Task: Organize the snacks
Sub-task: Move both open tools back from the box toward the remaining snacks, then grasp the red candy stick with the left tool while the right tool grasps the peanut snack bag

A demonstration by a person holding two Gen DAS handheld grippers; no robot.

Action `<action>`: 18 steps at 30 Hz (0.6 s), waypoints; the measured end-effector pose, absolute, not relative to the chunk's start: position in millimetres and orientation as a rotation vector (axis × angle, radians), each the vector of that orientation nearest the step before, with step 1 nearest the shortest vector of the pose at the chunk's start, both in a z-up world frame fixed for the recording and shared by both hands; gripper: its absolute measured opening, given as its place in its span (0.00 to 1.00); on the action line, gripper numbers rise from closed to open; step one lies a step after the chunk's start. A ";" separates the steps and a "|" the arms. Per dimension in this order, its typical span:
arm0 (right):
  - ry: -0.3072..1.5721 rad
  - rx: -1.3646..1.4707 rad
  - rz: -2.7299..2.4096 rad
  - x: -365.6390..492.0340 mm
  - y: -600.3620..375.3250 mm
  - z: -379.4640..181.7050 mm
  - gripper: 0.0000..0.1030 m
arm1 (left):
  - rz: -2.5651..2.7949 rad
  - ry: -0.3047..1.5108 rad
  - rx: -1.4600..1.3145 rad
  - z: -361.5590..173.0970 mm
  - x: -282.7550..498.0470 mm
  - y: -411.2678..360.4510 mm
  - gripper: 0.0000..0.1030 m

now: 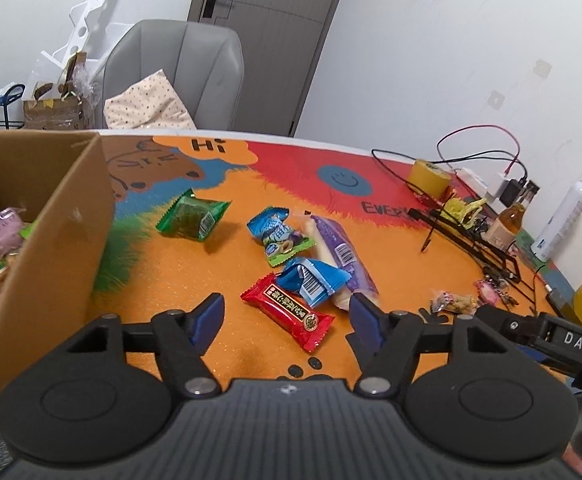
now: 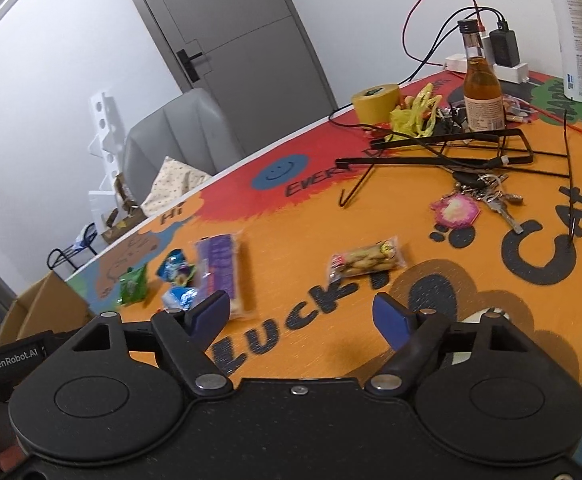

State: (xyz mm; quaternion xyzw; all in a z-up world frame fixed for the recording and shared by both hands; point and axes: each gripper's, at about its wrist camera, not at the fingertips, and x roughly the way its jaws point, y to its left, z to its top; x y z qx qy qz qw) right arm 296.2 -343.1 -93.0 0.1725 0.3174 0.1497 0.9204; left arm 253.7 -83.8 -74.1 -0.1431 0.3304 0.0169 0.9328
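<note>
On my left wrist camera, the left gripper [image 1: 287, 312] hangs over the orange table mat [image 1: 391, 280] with its blue pads set partly apart and nothing clamped between them. The red snack packet [image 1: 288, 312] lies flat on the mat in the gap between the fingers, touching neither pad as far as I can see. Just beyond it a blue packet [image 1: 313, 280] overlaps the near end of a long purple-and-white packet [image 1: 341, 254], and another blue packet [image 1: 277, 236] sits a little farther back. A green packet [image 1: 193, 218] lies apart from that cluster, nearer the cardboard box [image 1: 51, 240] at the left edge. Inside the box I can make out a pinkish wrapped snack [image 1: 5, 228] and a few more whose labels I cannot read. Off to the right a small clear packet of biscuits [image 1: 453, 303] rests near the right gripper's body [image 1: 551, 340].

On my right wrist camera, the right gripper [image 2: 305, 312] is also partly open and empty, its pads standing over the black lettering on the mat. The clear biscuit packet [image 2: 367, 262] lies just ahead of the fingers, untouched. The purple-and-white packet [image 2: 223, 268], somewhat blurred here, lies to the left with the blue packets [image 2: 179, 280] and the green one [image 2: 133, 286] beyond it, and the box's corner [image 2: 47, 304] shows at the far left. A bunch of keys [image 2: 487, 196], a brown bottle [image 2: 483, 92], a yellow tape roll [image 2: 375, 100] and a black wire rack [image 2: 451, 152] crowd the far side of the table.
</note>
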 end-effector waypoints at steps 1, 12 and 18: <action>0.648 0.344 0.304 298.6 -342.9 -94.2 0.78 | 0.036 0.682 -0.293 -76.6 256.6 -84.3 0.65; 0.639 0.272 0.247 329.2 -341.9 -106.4 0.90 | 0.080 0.759 -0.272 -109.3 296.4 -92.0 0.58; 0.647 0.229 0.207 344.9 -332.4 -112.1 0.90 | 0.086 0.759 -0.263 -115.9 301.6 -89.2 0.50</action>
